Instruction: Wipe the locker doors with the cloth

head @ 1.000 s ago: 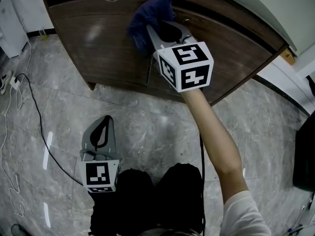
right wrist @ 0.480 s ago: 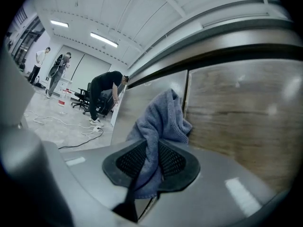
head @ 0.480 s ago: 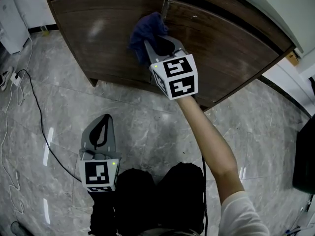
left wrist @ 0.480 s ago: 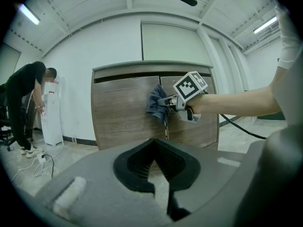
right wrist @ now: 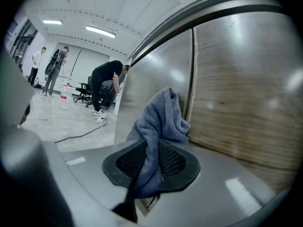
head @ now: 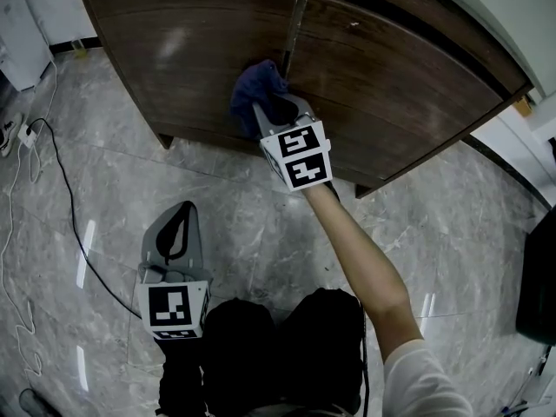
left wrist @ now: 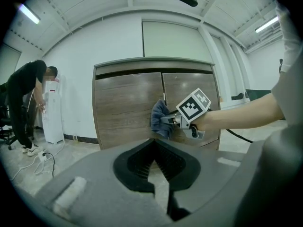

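Blue cloth point(head: 259, 89) clamped between right gripper point(head: 271, 104) jaws | pressed on locker doors point(head: 187, 55), low at their centre seam | unwiped wood lies above and to either side | left gripper point(head: 180, 233) closed, empty, well back, farther from doors

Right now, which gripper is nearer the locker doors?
Right. The right gripper holds the cloth against the locker doors near their seam; the left gripper hangs back over the floor.

Head view looks steeply down; both gripper views face the locker doors point(head: 200, 50).
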